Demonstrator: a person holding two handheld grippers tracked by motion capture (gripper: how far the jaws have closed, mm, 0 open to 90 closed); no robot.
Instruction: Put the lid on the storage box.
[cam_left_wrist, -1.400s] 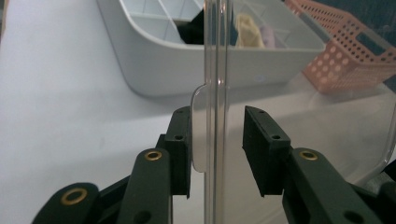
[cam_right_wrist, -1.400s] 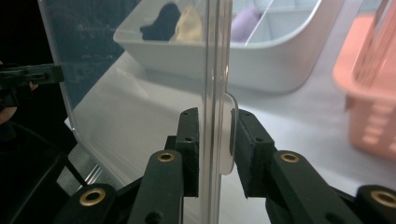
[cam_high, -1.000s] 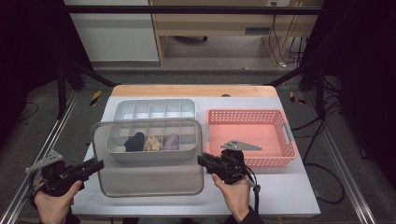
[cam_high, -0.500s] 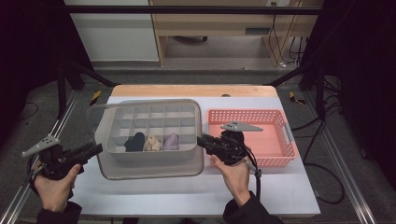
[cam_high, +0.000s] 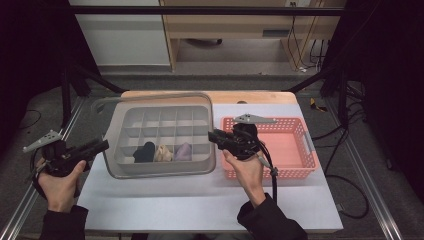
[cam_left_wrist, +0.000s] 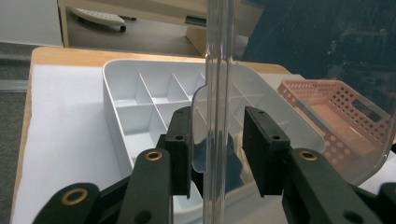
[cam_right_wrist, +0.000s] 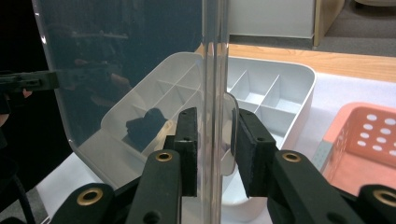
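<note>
A clear plastic lid (cam_high: 150, 96) hangs over a white compartment box (cam_high: 165, 116), held by both short ends. My left gripper (cam_high: 102, 145) is shut on the lid's left edge and my right gripper (cam_high: 212, 135) is shut on its right edge. In the left gripper view the lid (cam_left_wrist: 217, 70) stands edge-on between the jaws of the left gripper (cam_left_wrist: 217, 135). The right gripper view shows the lid (cam_right_wrist: 140, 56) the same way in the right gripper (cam_right_wrist: 215, 126). The box's front row holds a black item (cam_high: 145, 151), a beige item (cam_high: 162, 152) and a purple item (cam_high: 183, 150).
A pink perforated basket (cam_high: 295, 150) stands right of the box, close behind my right hand. White table surface (cam_high: 200, 200) lies in front of the box. A wooden strip (cam_high: 250, 96) runs along the table's far edge, with metal frame rails at both sides.
Both hands have moved away from the person and upward with the lid. The lid, which was in front of the box, now hangs over it.
</note>
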